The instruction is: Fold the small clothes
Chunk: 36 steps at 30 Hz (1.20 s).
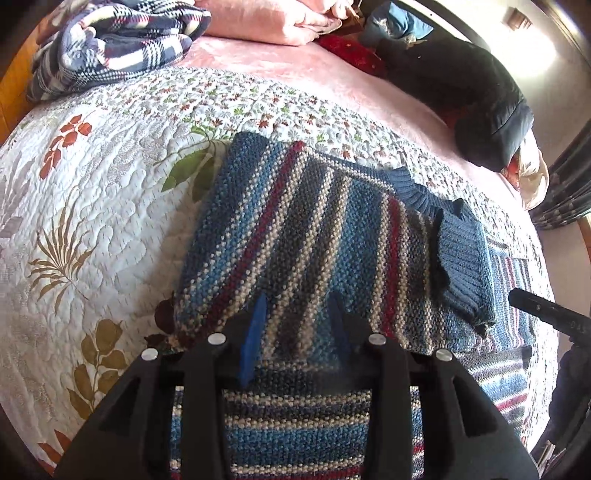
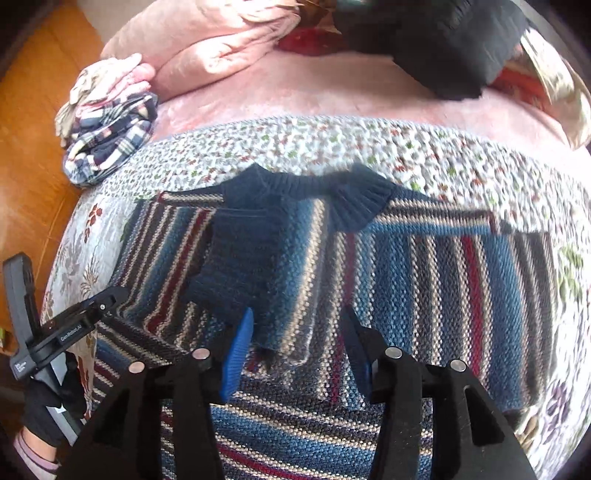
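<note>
A small striped knit sweater [image 1: 303, 236] in blue, grey, cream and red lies on the floral quilt [image 1: 92, 206], its sleeves folded across the body. A ribbed blue cuff [image 1: 461, 266] rests on top at the right. My left gripper [image 1: 297, 314] hovers just above the sweater's near part, open, nothing between its blue pads. In the right wrist view the same sweater [image 2: 424, 280] spreads wide, a dark ribbed cuff [image 2: 240, 269] lying on it. My right gripper [image 2: 299, 332] is open over the sweater's lower middle. The left gripper's body [image 2: 55, 332] shows at the left, held by a gloved hand.
A plaid blanket [image 1: 110, 44] is bundled at the bed's far left. Pink bedding [image 1: 266, 22] and a dark jacket [image 1: 472, 96] lie at the far side. An orange-brown floor [image 2: 33, 129] borders the bed's left edge. Bare quilt stretches left of the sweater.
</note>
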Each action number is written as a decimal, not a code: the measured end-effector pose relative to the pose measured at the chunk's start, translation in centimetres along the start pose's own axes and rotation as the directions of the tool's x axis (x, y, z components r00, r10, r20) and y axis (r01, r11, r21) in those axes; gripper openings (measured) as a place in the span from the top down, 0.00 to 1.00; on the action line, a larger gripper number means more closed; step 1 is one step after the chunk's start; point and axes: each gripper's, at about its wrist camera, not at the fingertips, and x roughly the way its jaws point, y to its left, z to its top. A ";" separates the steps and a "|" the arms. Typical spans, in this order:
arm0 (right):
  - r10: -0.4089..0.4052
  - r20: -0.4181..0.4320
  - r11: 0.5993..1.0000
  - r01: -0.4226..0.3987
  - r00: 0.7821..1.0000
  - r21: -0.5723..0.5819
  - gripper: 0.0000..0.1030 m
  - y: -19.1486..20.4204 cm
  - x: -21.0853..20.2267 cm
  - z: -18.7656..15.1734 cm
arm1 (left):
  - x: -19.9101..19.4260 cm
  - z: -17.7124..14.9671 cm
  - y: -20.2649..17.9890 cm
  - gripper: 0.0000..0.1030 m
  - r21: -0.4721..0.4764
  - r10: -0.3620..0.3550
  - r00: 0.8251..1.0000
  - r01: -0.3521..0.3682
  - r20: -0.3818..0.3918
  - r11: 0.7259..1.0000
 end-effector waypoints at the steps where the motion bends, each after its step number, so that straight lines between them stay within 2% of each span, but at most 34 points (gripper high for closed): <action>1: -0.003 -0.003 0.999 0.003 1.000 -0.040 0.50 1.1 0.1 0.2 | 0.1 -0.1 -0.1 0.63 0.002 -0.005 1.000 0.005 -0.006 1.000; 4: 0.002 -0.051 0.989 -0.010 0.999 -0.146 0.48 4.8 1.8 0.9 | 0.9 -0.5 -0.4 0.63 0.013 0.009 0.999 -0.009 -0.031 1.000; 6: -0.037 -0.079 0.978 0.020 0.996 -0.207 0.48 6.8 3.6 1.0 | 1.4 -0.6 -0.4 0.63 0.007 0.013 0.999 -0.013 -0.040 1.000; 10: -0.092 -0.145 0.976 0.060 0.985 -0.210 0.49 7.3 7.2 0.8 | 2.2 -0.7 -0.2 0.63 0.014 0.015 0.998 -0.014 -0.054 1.000; 11: -0.104 -0.149 0.975 0.071 0.983 -0.212 0.53 7.2 7.8 0.7 | 2.3 -0.7 -0.2 0.63 0.016 0.015 0.998 -0.014 -0.057 1.000; 13: -0.130 -0.132 0.971 0.099 0.983 -0.216 0.74 6.7 7.9 0.7 | 2.4 -0.6 -0.1 0.63 0.014 0.012 0.998 -0.011 -0.062 1.000; 15: -0.103 -0.116 0.981 0.081 0.988 -0.177 0.90 5.7 7.0 0.8 | 2.5 -0.6 0.1 0.63 0.008 0.007 0.998 -0.006 -0.062 1.000; 20: 0.020 -0.037 1.000 -0.021 0.999 -0.012 0.91 1.3 2.8 0.5 | 2.5 -0.8 0.0 0.63 0.012 0.013 0.999 -0.012 -0.050 1.000; 26: 0.052 0.029 0.982 -0.057 0.998 0.182 0.91 -5.4 -0.6 -0.9 | 2.7 -0.8 -0.2 0.63 0.025 0.025 0.998 -0.024 -0.049 0.999; 29: 0.038 0.012 0.967 -0.040 0.999 0.250 0.91 -8.5 -0.6 -1.8 | 2.8 -0.8 -0.2 0.63 0.031 0.030 0.998 -0.029 -0.049 0.999; 31: 0.072 -0.015 0.950 -0.064 0.997 0.305 0.91 -10.5 0.3 -2.6 | 2.9 -0.7 -0.3 0.63 0.035 0.034 0.998 -0.032 -0.051 0.999; 34: 0.083 -0.079 0.937 -0.050 0.993 0.345 0.89 -12.1 1.9 -4.0 | 3.0 -0.6 -0.4 0.63 0.046 0.043 0.997 -0.041 -0.058 0.998; 36: 0.070 -0.085 0.937 -0.036 0.994 0.347 0.89 -12.6 1.9 -4.7 | 3.0 -0.4 -0.6 0.63 0.054 0.053 0.996 -0.049 -0.067 0.997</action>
